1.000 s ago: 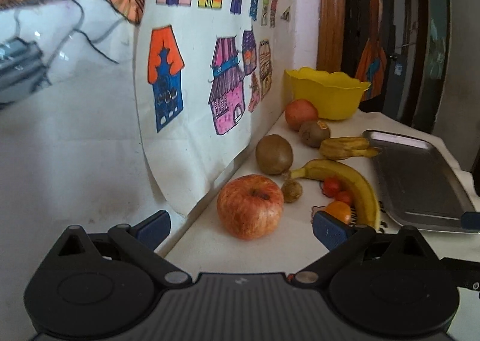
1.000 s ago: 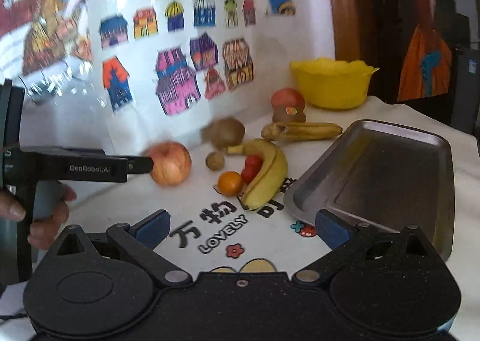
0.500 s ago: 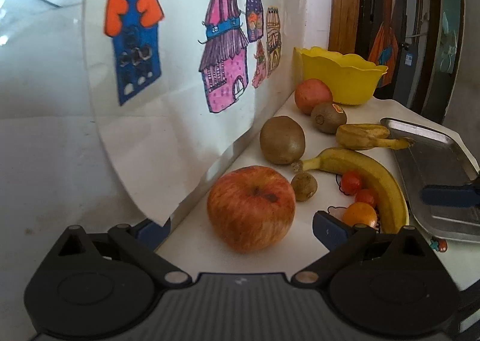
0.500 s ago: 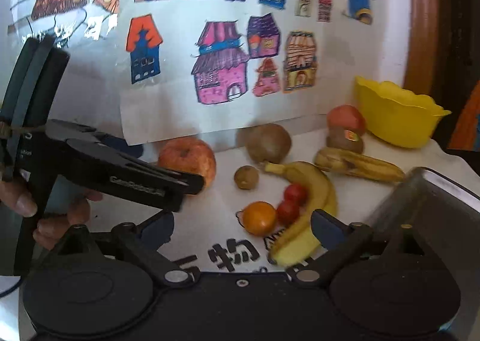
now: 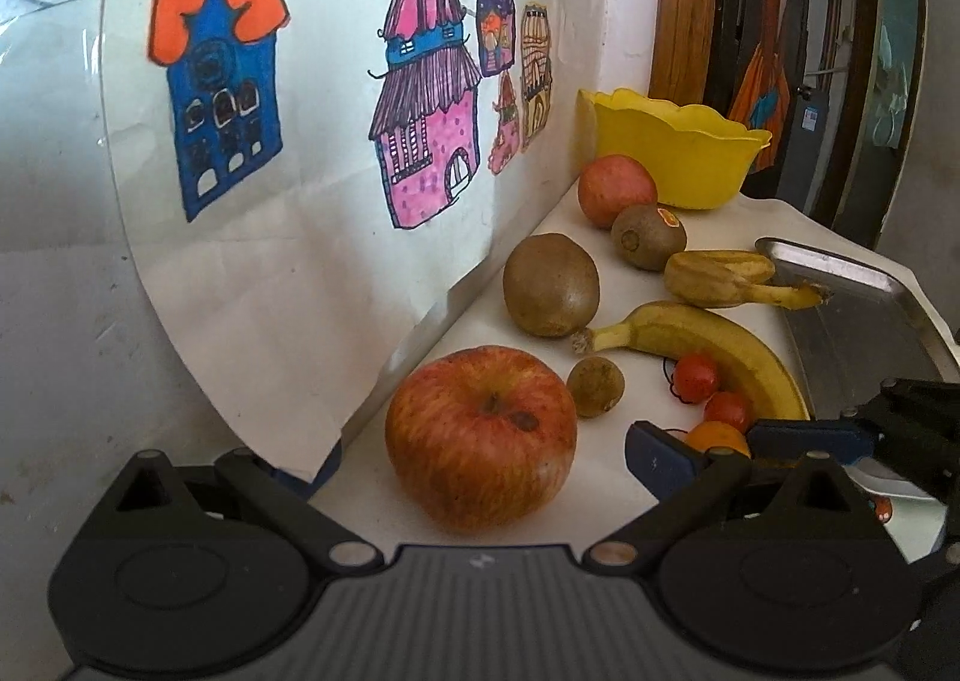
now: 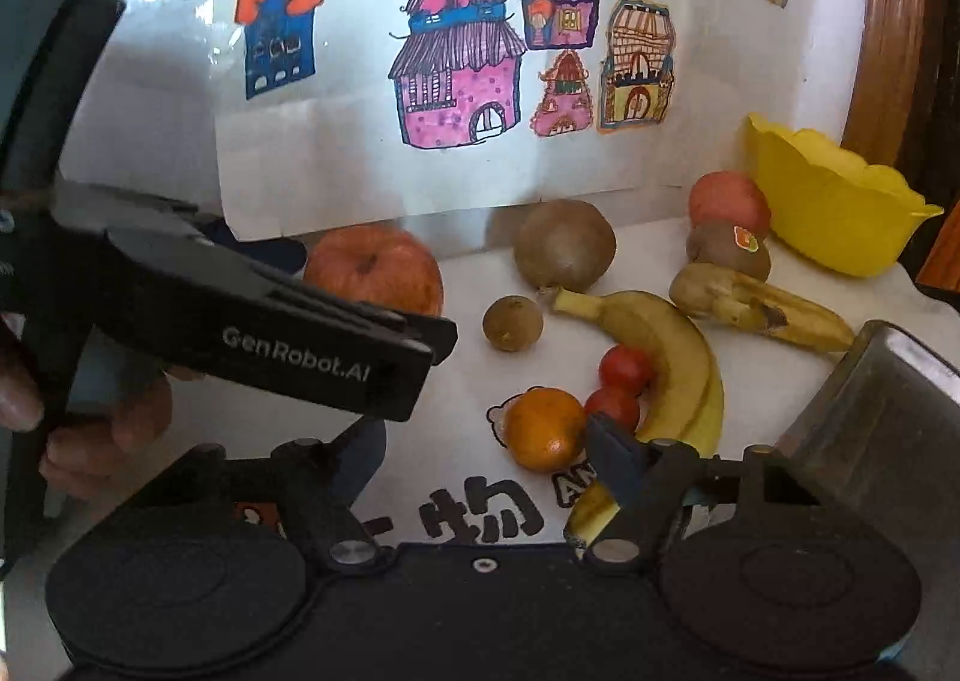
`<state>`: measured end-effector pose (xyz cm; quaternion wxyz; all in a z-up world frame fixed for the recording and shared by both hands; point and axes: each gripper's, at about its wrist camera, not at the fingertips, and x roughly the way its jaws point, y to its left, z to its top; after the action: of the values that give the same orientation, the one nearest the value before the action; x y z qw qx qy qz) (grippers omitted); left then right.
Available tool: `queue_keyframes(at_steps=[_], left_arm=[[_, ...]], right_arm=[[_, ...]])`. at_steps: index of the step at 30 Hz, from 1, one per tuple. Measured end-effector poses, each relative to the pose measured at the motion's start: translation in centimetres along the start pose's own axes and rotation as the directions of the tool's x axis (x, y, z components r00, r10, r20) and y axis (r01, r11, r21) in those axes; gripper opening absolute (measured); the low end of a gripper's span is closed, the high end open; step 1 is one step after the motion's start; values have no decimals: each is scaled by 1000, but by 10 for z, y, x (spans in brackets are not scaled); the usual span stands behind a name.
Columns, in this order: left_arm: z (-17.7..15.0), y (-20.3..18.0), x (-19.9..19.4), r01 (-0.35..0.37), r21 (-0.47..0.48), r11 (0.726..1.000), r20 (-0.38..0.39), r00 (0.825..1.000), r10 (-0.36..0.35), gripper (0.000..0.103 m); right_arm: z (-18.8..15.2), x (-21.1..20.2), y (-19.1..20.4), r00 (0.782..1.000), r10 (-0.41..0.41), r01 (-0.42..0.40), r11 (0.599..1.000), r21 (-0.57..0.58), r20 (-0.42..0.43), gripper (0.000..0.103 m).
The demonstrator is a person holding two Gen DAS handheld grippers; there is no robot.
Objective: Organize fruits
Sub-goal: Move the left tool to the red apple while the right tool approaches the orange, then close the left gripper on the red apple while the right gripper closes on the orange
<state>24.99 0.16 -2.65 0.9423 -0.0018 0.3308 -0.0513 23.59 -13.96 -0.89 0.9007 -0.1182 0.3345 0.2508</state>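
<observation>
A red-orange apple [image 5: 480,435] sits by the wall, between the open fingers of my left gripper [image 5: 480,465]; its left finger is partly hidden behind a paper drawing. The apple also shows in the right wrist view [image 6: 375,270]. My right gripper [image 6: 486,465] is open around a small orange [image 6: 545,429], with two cherry tomatoes [image 6: 624,369] and a yellow banana [image 6: 672,357] just beyond. A large kiwi [image 5: 551,285], a small brown fruit [image 5: 595,386], a second kiwi [image 5: 648,236], another apple [image 5: 615,182] and a browned banana [image 5: 726,276] lie further back.
A yellow bowl [image 5: 678,153] stands at the back by the wall. A metal tray [image 5: 852,309] lies to the right. Paper drawings [image 5: 336,141] hang on the wall at left. The white cloth [image 6: 480,513] has printed letters.
Both grippers moved forward and closer to the fruit. The left gripper now has the apple between its fingers; the right gripper came in around the small orange.
</observation>
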Motion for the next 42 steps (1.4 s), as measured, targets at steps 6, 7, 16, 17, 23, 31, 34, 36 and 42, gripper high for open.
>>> queue_keyframes(at_steps=[6, 7, 16, 17, 23, 31, 34, 36, 42], left_arm=[[1, 2, 1, -3, -17, 1000, -4, 1000, 3, 98], [1, 2, 2, -6, -25, 1000, -9, 1000, 6, 94], [-2, 5, 10, -14, -68, 998, -31, 999, 12, 87], [-1, 5, 11, -18, -73, 997, -34, 999, 16, 86], [-3, 6, 11, -3, -81, 997, -20, 1000, 1, 71], [-6, 5, 7, 3, -81, 997, -19, 1000, -5, 71], [-9, 4, 1, 8, -78, 997, -23, 1000, -10, 72], [-12, 4, -3, 12, -78, 997, -28, 1000, -14, 72], [-21, 0, -18, 18, -80, 997, -39, 999, -21, 71]], right_arm=[[3, 4, 9, 997, -69, 69, 997, -21, -22, 68], [3, 6, 10, 997, -78, 78, 997, -22, -22, 67], [2, 14, 9, 993, -114, 114, 993, -4, -15, 62], [3, 16, 7, 994, -105, 105, 994, 11, -15, 61], [1, 17, 1, 998, -63, 64, 995, 81, -11, 50], [-6, 14, -1, 998, -52, 49, 991, 128, 22, 40], [-8, 11, -2, 998, -55, 51, 989, 141, 29, 34], [-10, 9, -1, 998, -50, 45, 988, 148, 32, 34], [-19, -3, 5, 999, -28, 22, 987, 158, 38, 34]])
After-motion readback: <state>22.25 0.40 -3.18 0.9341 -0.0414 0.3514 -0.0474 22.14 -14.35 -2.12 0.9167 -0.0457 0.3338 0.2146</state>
